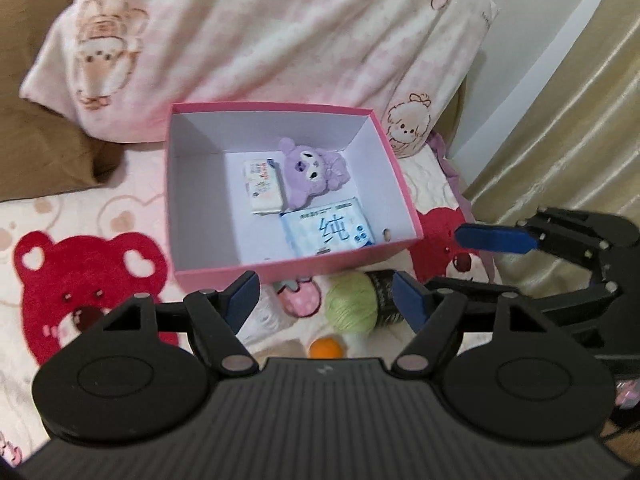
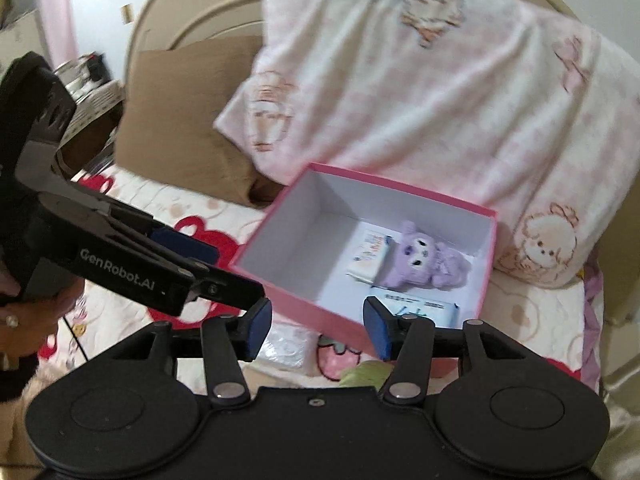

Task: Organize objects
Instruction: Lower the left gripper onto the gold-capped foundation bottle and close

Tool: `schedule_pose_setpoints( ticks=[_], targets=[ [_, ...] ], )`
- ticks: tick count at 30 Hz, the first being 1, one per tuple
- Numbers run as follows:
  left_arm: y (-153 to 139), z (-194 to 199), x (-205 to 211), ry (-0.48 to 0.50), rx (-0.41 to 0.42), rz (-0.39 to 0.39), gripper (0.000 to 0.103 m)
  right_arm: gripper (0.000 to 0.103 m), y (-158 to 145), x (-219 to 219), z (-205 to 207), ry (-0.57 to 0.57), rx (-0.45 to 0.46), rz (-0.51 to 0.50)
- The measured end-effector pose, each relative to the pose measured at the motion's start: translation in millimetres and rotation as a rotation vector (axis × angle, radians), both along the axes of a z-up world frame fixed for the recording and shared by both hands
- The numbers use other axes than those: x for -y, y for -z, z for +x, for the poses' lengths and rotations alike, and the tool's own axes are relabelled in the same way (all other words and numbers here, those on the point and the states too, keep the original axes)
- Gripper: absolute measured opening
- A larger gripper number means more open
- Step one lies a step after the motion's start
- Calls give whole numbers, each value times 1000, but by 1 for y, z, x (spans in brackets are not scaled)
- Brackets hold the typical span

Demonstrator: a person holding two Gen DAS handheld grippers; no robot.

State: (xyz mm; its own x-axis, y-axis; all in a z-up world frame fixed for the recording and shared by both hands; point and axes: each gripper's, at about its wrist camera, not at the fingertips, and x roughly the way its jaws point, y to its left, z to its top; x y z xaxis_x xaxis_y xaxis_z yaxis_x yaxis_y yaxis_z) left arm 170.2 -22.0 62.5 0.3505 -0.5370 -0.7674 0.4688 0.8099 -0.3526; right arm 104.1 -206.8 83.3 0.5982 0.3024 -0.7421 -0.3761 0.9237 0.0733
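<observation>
A pink box (image 1: 400, 184) with a white inside stands open on the bed. In it lie a purple plush (image 1: 310, 172), a small white tissue pack (image 1: 262, 186) and a blue wipes pack (image 1: 328, 234). My left gripper (image 1: 326, 296) hangs open and empty above the box's near side. Below it on the blanket are a green yarn ball (image 1: 352, 300), an orange ball (image 1: 326, 348) and a clear packet (image 1: 264, 316). My right gripper (image 2: 318, 326) is open too, with nothing between its pads, over the box's near edge (image 2: 304, 304). Its blue pad (image 1: 496, 238) shows to the right of the box.
A pink-and-white pillow (image 1: 256, 40) leans behind the box, and a brown cushion (image 1: 44, 136) lies at the left. A gold curtain (image 1: 560, 140) hangs at the right. The blanket (image 1: 80, 272) has red bear prints. A hand (image 2: 24, 320) holds the left gripper's body.
</observation>
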Motion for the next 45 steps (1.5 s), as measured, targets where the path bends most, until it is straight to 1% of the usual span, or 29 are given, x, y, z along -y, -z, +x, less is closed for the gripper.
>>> schedule_pose_setpoints(
  ticks=[3, 5, 7, 10, 13, 17, 20, 21, 23, 24, 26, 30, 32, 34, 35, 36, 39, 41, 42, 44, 45],
  targets=[
    [1, -14, -18, 0, 17, 3, 79, 61, -2, -11, -13, -46, -10, -9],
    [4, -22, -28, 4, 21, 6, 81, 64, 2, -19, -20, -79, -27, -19],
    [10, -27, -35, -4, 17, 7, 83, 66, 9, -27, -26, -106, -38, -38],
    [23, -33, -42, -33, 7, 16, 83, 67, 22, -37, -30, -113, -67, -72],
    [38, -37, -42, -21, 13, 35, 84, 67, 36, -46, -28, -134, -108, -95],
    [63, -35, -45, -32, -33, 55, 84, 68, 57, -56, -28, -182, -136, -100],
    [88, -33, -49, -43, -90, 59, 84, 68, 78, -66, -28, -237, -135, -117],
    [98, -30, -51, -43, -124, 59, 84, 68, 87, -71, -27, -263, -136, -132],
    [112, -23, -56, -79, -183, 22, 84, 68, 105, -80, -22, -315, -136, -180],
    [119, -19, -59, -91, -208, 16, 84, 68, 112, -84, -19, -340, -136, -205],
    [129, -17, -62, -101, -221, 22, 84, 68, 125, -90, -12, -389, -134, -240],
    [148, -10, -70, -133, -279, -1, 82, 67, 154, -100, 0, -481, -150, -302],
    [156, -9, -70, -148, -294, 1, 81, 67, 167, -104, 4, -520, -157, -338],
    [165, -10, -66, -161, -297, 39, 77, 67, 179, -107, 9, -559, -142, -402],
    [167, -12, -61, -159, -296, 56, 77, 67, 184, -107, 12, -576, -145, -427],
    [169, -13, -58, -148, -298, 53, 76, 67, 189, -107, 15, -593, -153, -443],
    [177, -16, -50, -155, -323, 32, 72, 67, 200, -106, 20, -636, -172, -457],
    [186, -18, -47, -193, -326, 58, 63, 64, 207, -109, 23, -661, -170, -472],
    [192, -18, -46, -206, -333, 62, 62, 62, 211, -109, 25, -663, -169, -471],
    [204, -17, -48, -237, -373, 33, 56, 53, 217, -108, 34, -624, -192, -460],
    [211, -17, -52, -266, -405, -5, 55, 53, 218, -106, 36, -604, -208, -437]
  ],
)
